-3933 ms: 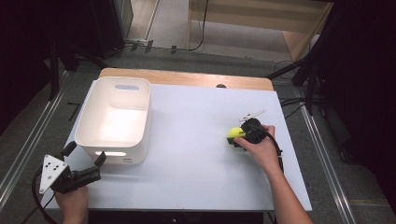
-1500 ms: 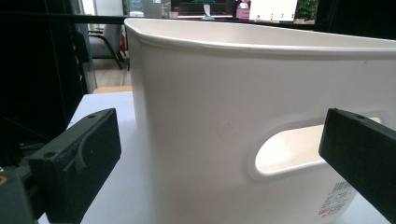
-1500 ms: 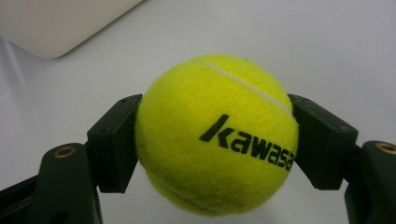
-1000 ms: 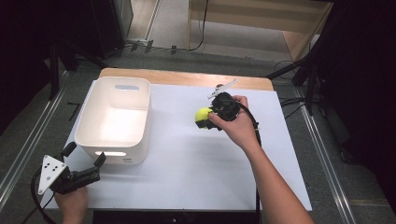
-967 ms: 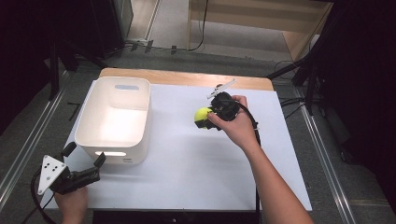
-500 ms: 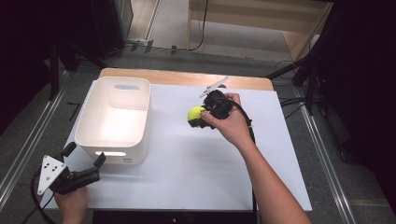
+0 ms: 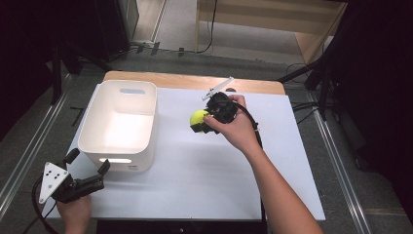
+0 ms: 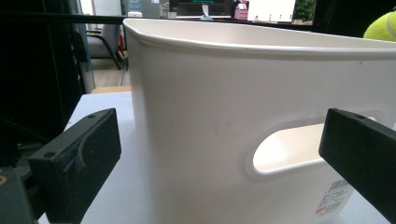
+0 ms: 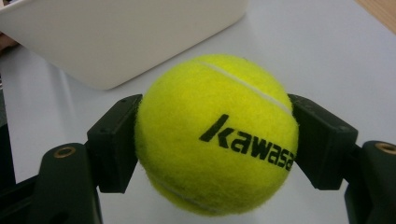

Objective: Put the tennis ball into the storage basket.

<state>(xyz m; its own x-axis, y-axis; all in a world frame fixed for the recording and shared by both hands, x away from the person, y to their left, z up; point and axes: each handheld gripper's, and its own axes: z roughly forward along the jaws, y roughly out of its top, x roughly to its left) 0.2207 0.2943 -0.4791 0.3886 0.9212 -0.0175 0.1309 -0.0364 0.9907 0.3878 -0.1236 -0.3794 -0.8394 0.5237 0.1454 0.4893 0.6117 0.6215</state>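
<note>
Ball [image 9: 217, 135], round with no long axis, sits clamped in right claw [image 9: 215, 140], "kawasa" lettering facing its camera.

The left gripper [image 7: 87, 176] is a black body with two blocky black jaws and a grey three-cornered plate [image 7: 51, 179] on top, dotted with small dark holes at its corners; a black cable [image 7: 38, 212] loops out at 7 o'clock from it. In the left gripper view its jaws are matt black slabs, each with a small screw hole near the upper edge. The right gripper [image 7: 198, 122] is black too, with a pale grey plate [image 7: 218, 88] at 12 o'clock and a black cable [image 7: 251, 122] trailing along the bare, sleeveless forearm. Its jaws carry brass-ringed screw holes at the base.
</note>
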